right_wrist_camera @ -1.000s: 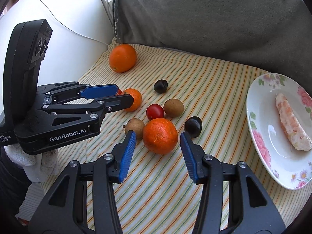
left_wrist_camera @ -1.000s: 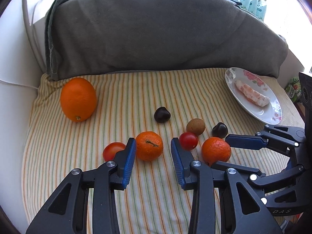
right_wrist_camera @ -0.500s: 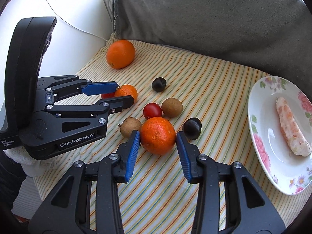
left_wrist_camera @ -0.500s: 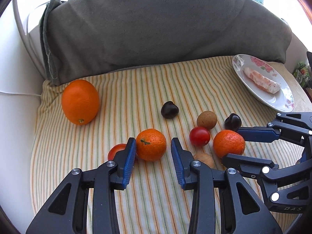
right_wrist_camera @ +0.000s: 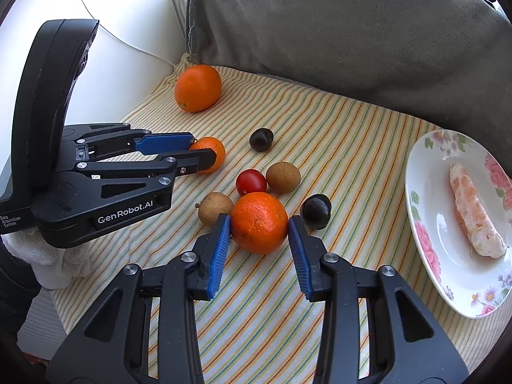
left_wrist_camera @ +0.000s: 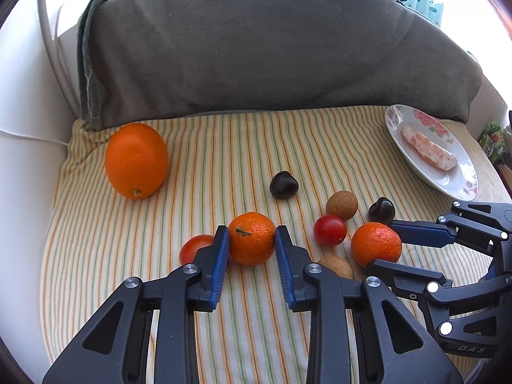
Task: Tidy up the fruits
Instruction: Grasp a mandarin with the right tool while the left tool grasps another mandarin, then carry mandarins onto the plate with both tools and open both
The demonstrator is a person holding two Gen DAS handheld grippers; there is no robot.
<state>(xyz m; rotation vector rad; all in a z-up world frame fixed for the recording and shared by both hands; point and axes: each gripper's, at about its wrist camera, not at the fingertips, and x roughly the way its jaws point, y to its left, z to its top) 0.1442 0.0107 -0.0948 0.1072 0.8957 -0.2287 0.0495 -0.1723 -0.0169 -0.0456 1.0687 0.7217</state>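
Fruits lie on a striped cloth (left_wrist_camera: 224,160). My left gripper (left_wrist_camera: 252,240) has its jaws around a small mandarin (left_wrist_camera: 252,242), both pads touching its sides. My right gripper (right_wrist_camera: 259,225) straddles a second mandarin (right_wrist_camera: 259,222); the left pad touches it and a small gap shows at the right pad. Around them lie a big orange (left_wrist_camera: 136,160), two cherry tomatoes (left_wrist_camera: 330,229) (left_wrist_camera: 195,251), two dark chestnuts (left_wrist_camera: 284,185) (left_wrist_camera: 381,210) and two brown longans (left_wrist_camera: 341,204) (right_wrist_camera: 215,208).
A floral plate (right_wrist_camera: 425,224) holding a peeled shrimp (right_wrist_camera: 473,214) sits at the right edge of the cloth. A grey cushion (left_wrist_camera: 256,48) fills the back. A white wall with a cable (right_wrist_camera: 134,44) borders the left side.
Both grippers have moved forward onto their mandarins. The left jaws have closed in against the small mandarin, and the right jaws have narrowed around theirs.
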